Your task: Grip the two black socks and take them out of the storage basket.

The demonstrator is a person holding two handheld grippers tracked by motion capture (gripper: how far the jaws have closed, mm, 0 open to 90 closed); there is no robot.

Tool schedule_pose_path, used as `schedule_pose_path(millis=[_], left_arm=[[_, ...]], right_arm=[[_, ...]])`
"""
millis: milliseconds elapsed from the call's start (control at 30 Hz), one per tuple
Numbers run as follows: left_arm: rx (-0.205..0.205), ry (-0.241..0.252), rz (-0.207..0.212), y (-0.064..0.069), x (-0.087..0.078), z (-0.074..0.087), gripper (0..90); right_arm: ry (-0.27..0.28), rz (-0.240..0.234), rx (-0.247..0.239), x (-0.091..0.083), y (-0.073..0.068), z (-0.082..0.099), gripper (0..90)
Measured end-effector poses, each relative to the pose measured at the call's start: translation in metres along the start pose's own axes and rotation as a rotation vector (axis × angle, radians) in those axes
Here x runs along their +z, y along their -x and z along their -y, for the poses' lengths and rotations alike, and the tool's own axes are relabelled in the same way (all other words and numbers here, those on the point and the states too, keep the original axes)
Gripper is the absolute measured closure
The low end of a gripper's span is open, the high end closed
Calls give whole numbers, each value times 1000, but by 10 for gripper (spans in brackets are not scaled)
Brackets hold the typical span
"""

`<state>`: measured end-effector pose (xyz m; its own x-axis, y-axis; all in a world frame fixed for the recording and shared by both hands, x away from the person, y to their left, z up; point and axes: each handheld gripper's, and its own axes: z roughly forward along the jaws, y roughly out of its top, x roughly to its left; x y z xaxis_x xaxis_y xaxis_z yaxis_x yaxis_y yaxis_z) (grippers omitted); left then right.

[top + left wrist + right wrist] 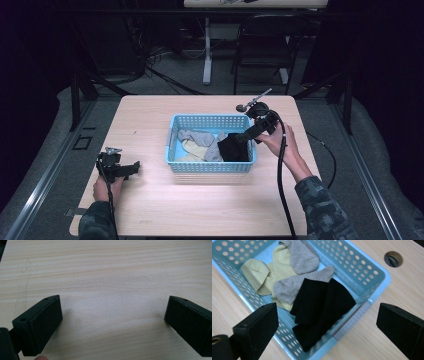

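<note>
Socks in a blue basket, both grippers spread

At the lower left of the high view, the left gripper [131, 169] sits low over the wooden table [150, 205], held by a hand [106, 189] coming up from the bottom edge. Its own view shows the two black jaws wide apart over bare wood grain, with nothing between them.

In the middle of the high view stands a light blue perforated basket [210, 167]. Inside it, from left to right, lie a pale yellow sock [262, 273], grey socks [298, 270] partly over the yellow, and a black sock [322, 305] at the right end (its lower folds reach the basket's near wall in the right gripper view).

Right of centre, the right gripper [243, 136] hangs over the basket's right end, held by the right hand [280, 142]. Its jaws are also spread wide, above the black sock and gripping nothing. At the upper right of the right gripper view, a round hole [393, 259] is cut in the tabletop
</note>
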<state>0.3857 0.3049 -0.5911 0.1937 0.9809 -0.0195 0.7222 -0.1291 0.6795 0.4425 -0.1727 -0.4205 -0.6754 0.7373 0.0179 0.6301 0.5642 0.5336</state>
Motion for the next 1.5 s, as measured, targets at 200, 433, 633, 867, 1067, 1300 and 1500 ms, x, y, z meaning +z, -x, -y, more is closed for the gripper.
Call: schedule_pose_path(millis=[200,433,633,867,1067,1300,1500], left_arm=[[0,1,0,0,0,0,14],[0,0,0,0,0,0,14],[0,0,0,0,0,0,14],[0,0,0,0,0,0,14],[0,0,0,0,0,0,14],[0,0,0,0,0,0,15],[-1,-1,0,0,0,0,14]], right_arm=[[-20,-38,-8,19,-5,-9,77],[-42,-54,-6,37,-13,-13,135],[-98,-58,-26,56,-16,-14,161],[-106,-57,9,72,-21,-11,175],[-166,-49,-5,84,-24,-11,207],[-212,-34,23,98,-22,-10,314],[-249,-3,30,105,-22,-10,409]])
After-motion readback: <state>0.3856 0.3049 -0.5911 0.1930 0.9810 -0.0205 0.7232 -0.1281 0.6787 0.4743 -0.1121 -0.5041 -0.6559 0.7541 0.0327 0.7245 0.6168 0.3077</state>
